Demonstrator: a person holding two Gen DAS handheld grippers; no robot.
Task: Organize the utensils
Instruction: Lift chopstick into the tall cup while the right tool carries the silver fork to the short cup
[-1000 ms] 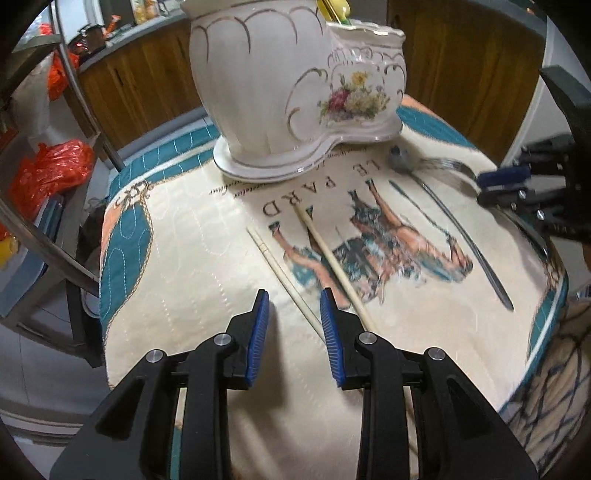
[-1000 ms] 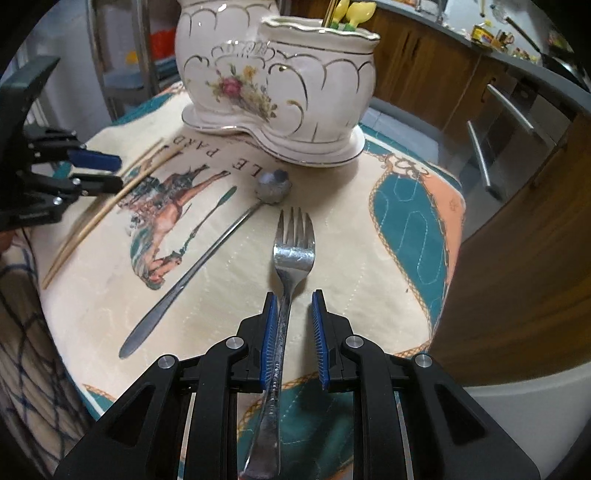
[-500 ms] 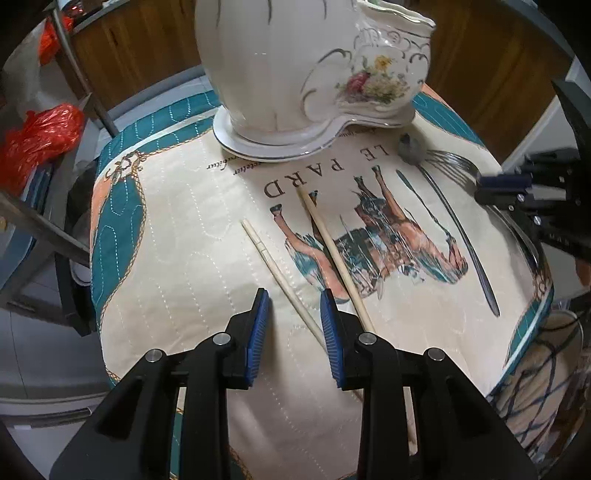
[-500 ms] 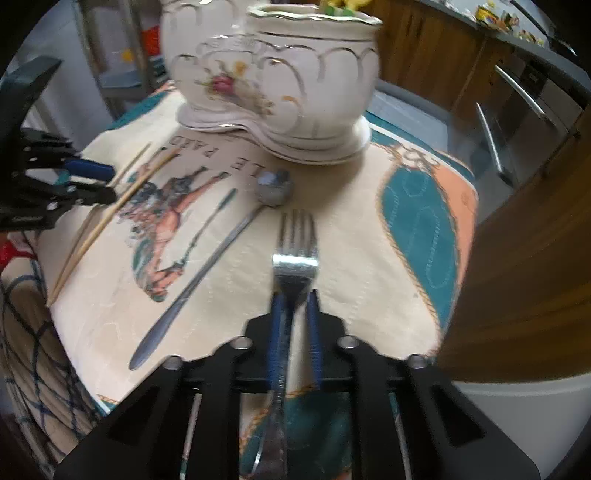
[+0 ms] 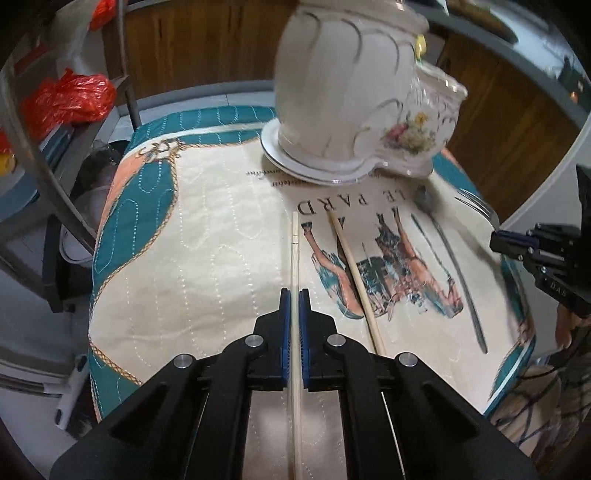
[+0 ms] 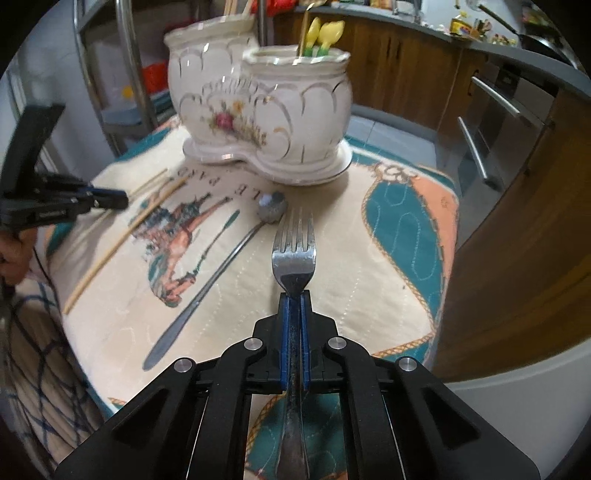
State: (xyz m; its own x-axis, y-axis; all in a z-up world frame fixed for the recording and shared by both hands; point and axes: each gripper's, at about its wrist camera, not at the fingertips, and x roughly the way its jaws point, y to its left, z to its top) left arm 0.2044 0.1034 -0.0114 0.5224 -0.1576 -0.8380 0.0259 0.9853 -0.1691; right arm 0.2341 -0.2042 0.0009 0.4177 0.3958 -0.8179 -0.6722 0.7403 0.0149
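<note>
Left gripper clamped on a pale chopstick, blue pads tight on both sides of its shaft, jaws just closed in. Chopstick runs straight ahead from the jaws over the quilted cloth. Second chopstick lies loose just to its right on the horse print, angled, not touching. Right gripper pinched on the fork at the neck below the tines, handle running back between the pads; jaws also just closed in. Tines point toward the holder. Long spoon lies flat left of the fork, bowl near the holder base. White floral ceramic holder stands upright at the far side of the cloth-covered worktop, two compartments, yellow-handled utensils in one. Red bag on a shelf, far left.
</note>
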